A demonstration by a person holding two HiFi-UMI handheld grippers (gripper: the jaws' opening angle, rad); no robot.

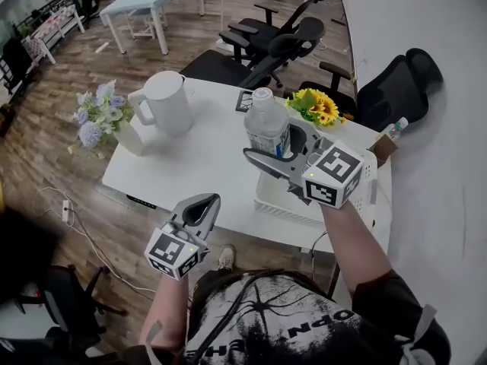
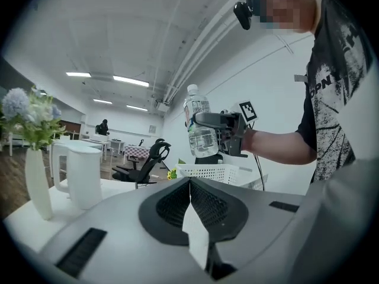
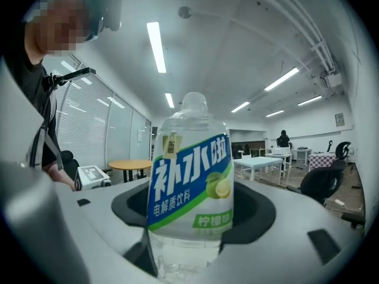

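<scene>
Head view, right gripper (image 1: 275, 152): its jaws are spread to the width of a clear water bottle (image 1: 266, 124) and close on it from both sides, holding it upright.
Head view, bottle position: it is off the tabletop (image 1: 190, 166), over the near right part, just beside a white basket (image 1: 278, 202).
Head view, left gripper (image 1: 207, 202): it hangs low over the near edge of the tabletop, with its jaws together and nothing in them.
Head view, surroundings: 1 white pitcher (image 1: 167, 101) and 1 vase of pale flowers (image 1: 99, 116) stand at the left. Yellow sunflowers (image 1: 316, 106) lie at the far right edge. Black office chairs (image 1: 266, 48) stand beyond on a wooden floor.

Left gripper view, jaws: the 2 dark pads meet along 1 seam, with no gap and nothing between them.
Left gripper view, beyond the jaws: the bottle (image 2: 200, 129) stands upright in the right gripper (image 2: 222, 123), above the rim of the basket (image 2: 210, 171). The pitcher (image 2: 80, 173) and vase (image 2: 37, 182) are at the left.

Right gripper view, jaws: they are apart by 1 bottle width, 1 pad on each side of the bottle (image 3: 189, 176).
Right gripper view, bottle: it has a blue, white and green label with a lime picture, and its cap is uppermost.
</scene>
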